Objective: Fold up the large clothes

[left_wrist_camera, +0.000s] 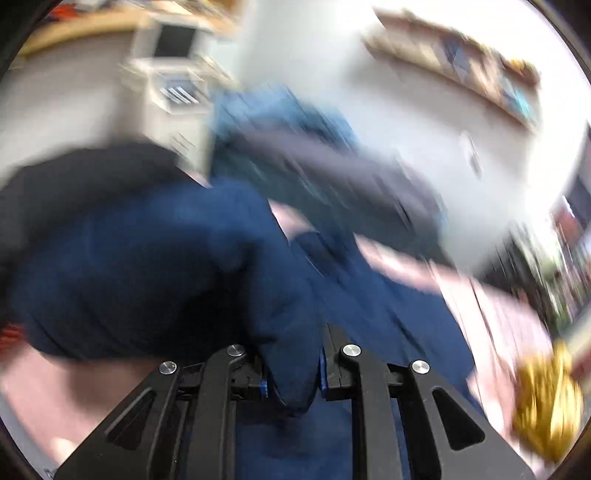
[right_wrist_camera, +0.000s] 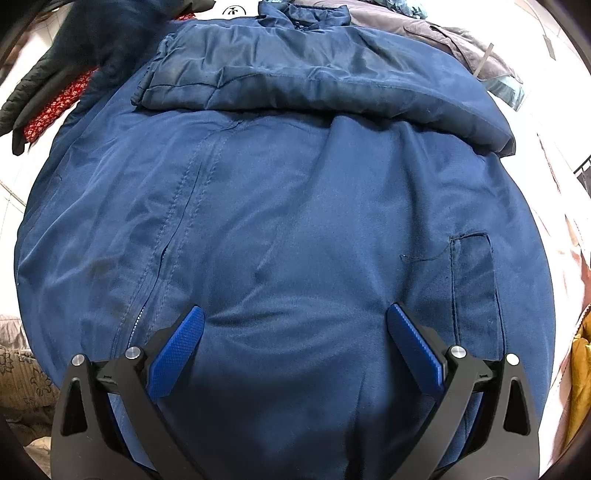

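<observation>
A large navy jacket (right_wrist_camera: 295, 229) lies spread out flat and fills the right wrist view, zipper (right_wrist_camera: 173, 229) to the left and a pocket (right_wrist_camera: 474, 288) to the right. One sleeve (right_wrist_camera: 295, 85) lies folded across its top. My right gripper (right_wrist_camera: 295, 332) hangs open just over the jacket's lower part, with nothing between its blue pads (right_wrist_camera: 177, 354). The left wrist view is heavily blurred. There my left gripper (left_wrist_camera: 295, 369) is shut on a bunched fold of the navy jacket (left_wrist_camera: 155, 266), which rises in front of the camera.
A dark jacket with red patterned lining (right_wrist_camera: 55, 99) lies at the far left, a grey garment (right_wrist_camera: 424, 29) at the far right. A mustard garment (right_wrist_camera: 580, 369) sits at the right edge, and a patterned cloth (right_wrist_camera: 22, 376) at the lower left. A white cabinet (left_wrist_camera: 173, 81) stands behind.
</observation>
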Demonstrator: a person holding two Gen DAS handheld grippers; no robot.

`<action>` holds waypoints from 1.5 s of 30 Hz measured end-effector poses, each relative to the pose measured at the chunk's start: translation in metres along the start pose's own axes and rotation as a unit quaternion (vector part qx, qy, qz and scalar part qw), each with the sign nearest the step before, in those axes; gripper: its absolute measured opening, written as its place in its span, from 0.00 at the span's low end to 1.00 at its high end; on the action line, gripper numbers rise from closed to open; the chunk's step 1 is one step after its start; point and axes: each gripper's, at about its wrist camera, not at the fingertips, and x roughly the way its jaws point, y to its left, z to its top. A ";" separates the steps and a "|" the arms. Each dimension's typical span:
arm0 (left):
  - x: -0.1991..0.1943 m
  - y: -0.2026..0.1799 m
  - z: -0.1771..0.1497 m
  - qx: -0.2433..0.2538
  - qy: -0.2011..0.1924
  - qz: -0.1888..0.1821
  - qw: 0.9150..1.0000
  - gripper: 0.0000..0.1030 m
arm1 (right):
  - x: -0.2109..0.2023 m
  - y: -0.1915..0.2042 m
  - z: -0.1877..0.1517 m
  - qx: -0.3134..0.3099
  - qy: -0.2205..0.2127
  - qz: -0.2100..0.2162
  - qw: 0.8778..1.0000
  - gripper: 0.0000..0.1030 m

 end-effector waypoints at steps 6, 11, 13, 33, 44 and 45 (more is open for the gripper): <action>0.097 -0.048 -0.079 0.063 0.121 0.053 0.989 0.37 | 0.000 -0.006 0.003 -0.002 0.006 0.011 1.000 0.95; 0.058 -0.040 -0.081 0.039 0.101 -0.041 0.993 0.90 | 0.002 -0.006 0.005 -0.004 0.005 0.008 1.000 0.95; 0.032 -0.035 -0.086 0.040 0.080 -0.059 0.994 0.93 | 0.002 -0.006 0.004 -0.002 0.005 0.007 1.000 0.95; -0.004 0.053 0.016 -0.165 -0.045 -0.034 0.985 0.27 | -0.072 -0.016 0.011 0.013 -0.074 -0.025 0.997 0.95; 0.044 -0.170 -0.057 0.100 0.050 -0.166 0.980 0.94 | -0.067 -0.068 0.000 0.090 -0.050 -0.038 0.994 0.95; 0.046 -0.176 -0.066 0.114 0.062 -0.174 0.976 0.94 | -0.066 -0.071 -0.002 0.096 -0.047 -0.039 0.994 0.95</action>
